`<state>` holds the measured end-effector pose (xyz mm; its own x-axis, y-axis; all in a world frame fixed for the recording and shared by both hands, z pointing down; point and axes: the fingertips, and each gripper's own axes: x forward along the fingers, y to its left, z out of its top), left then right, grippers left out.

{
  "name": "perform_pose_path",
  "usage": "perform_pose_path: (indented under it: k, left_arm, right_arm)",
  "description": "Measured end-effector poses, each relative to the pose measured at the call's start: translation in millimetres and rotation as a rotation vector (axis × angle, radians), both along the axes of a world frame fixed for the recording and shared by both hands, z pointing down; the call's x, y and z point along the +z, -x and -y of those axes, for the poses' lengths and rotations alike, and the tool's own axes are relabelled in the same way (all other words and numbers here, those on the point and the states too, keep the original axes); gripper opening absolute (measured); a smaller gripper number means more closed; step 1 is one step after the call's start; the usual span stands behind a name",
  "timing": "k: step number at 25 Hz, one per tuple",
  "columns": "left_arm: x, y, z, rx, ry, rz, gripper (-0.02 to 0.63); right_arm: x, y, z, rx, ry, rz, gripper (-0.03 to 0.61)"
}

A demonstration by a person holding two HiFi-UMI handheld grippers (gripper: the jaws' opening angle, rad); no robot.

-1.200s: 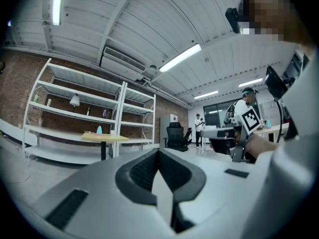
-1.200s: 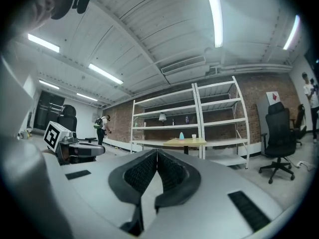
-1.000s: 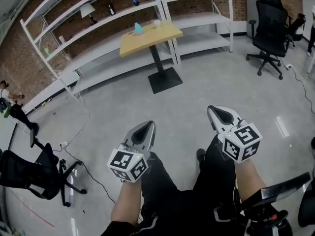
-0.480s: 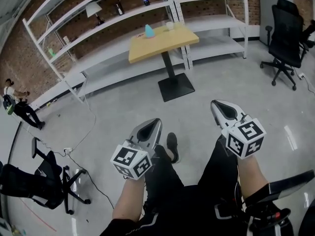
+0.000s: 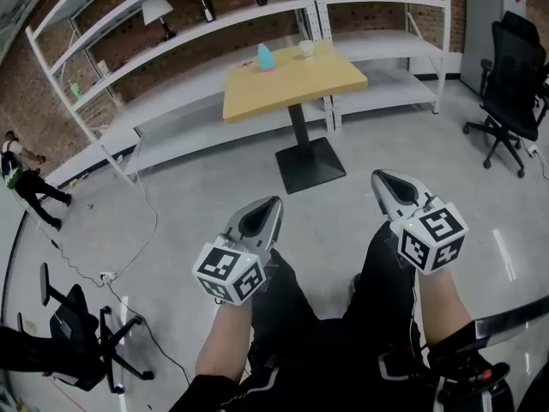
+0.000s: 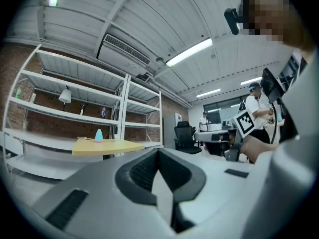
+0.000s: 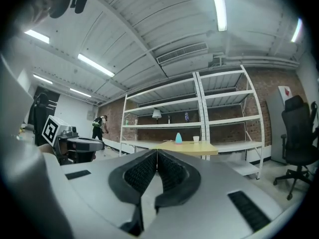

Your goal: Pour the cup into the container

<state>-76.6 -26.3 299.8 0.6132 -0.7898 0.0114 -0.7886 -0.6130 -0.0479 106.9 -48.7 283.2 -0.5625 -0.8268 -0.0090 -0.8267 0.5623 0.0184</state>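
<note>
left gripper and right gripper both have jaws together on nothing, well short of the table; the white cup stands at its far edge near a teal thing; it is probably light and thin-walled; take it mid-wall, gently, upright

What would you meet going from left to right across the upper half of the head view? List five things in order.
person → lamp → blue object → cup → office chair
</note>
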Motion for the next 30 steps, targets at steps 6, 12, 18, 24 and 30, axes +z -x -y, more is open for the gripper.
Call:
perform_pose_path:
  k: [6, 12, 18, 24, 30]
  left_arm:
    - [2, 12, 92, 0.029, 0.015, -0.003, 0.002]
    - [-6, 19, 189, 0.055, -0.003, -0.008, 0.002]
    - [-22, 31, 281, 0.085, -0.046, -0.016, 0.002]
    - [-30, 59, 381, 0.088, -0.065, -0.012, 0.002]
    - [-37, 90, 484, 0.079, -0.071, 0.001, 0.001]
  right_arm:
    - [11, 18, 87, 0.013, 0.033, 0.014, 0.002]
    - [2, 29, 183, 0.035, 0.009, 0.024, 0.003]
    - [-9, 38, 274, 0.067, -0.015, 0.002, 0.003]
    - [-15, 62, 377, 0.074, -0.014, 0.004, 0.003]
    - [-19, 87, 484, 0.063, -0.016, 0.016, 0.003]
